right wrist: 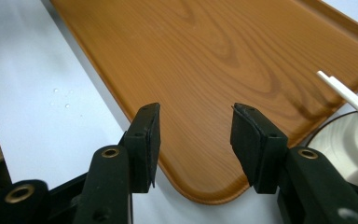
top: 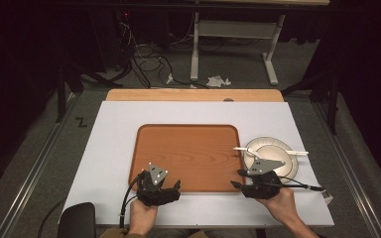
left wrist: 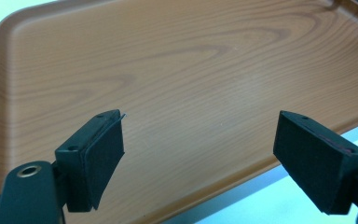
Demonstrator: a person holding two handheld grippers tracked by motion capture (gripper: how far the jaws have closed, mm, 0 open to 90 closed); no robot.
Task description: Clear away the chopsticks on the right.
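Two grippers at near table edge | left gripper (top: 177, 185) jaws wide, empty, over wooden tray (top: 188, 148) near-left rim | right gripper (top: 237, 178) jaws wide, empty, at tray's near-right corner | plate (top: 259, 145) with white utensil (top: 297, 152) just beyond, touching tray's right edge.

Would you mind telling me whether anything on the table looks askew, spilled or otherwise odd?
Little stands out. A white stick lies across the plate, one end overhanging the wooden tray. A few small droplets sit on the white table cover beside the tray.
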